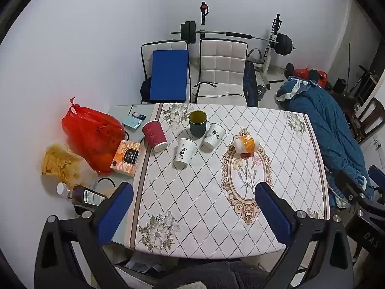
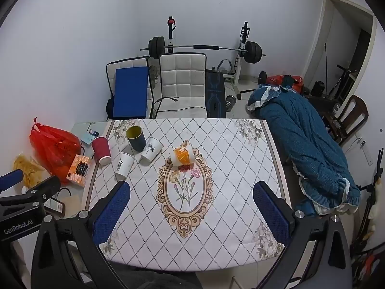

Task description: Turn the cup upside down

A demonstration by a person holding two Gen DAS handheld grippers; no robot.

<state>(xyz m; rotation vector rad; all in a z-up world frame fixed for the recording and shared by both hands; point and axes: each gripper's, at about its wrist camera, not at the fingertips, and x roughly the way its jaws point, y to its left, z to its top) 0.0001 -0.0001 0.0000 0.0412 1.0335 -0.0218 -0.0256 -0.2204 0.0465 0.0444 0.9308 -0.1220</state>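
the surface [image 2: 216, 216] carries five cups; the orange-banded cup [image 2: 182, 156] lies tipped at the top of the oval medallion, long axis roughly sideways. right tongs [image 2: 191, 213] and left tongs [image 1: 193, 215] are released, empty. the cup lies straight ahead of the right tongs, likely the nearer.

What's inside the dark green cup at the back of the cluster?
The dark green cup stands upright with its mouth open. Only its yellow inner wall shows, with nothing sticking out. The bottom is hidden by the near rim in both views.

Orange-white cup [image 2: 182, 156], tipped, on tablecloth medallion
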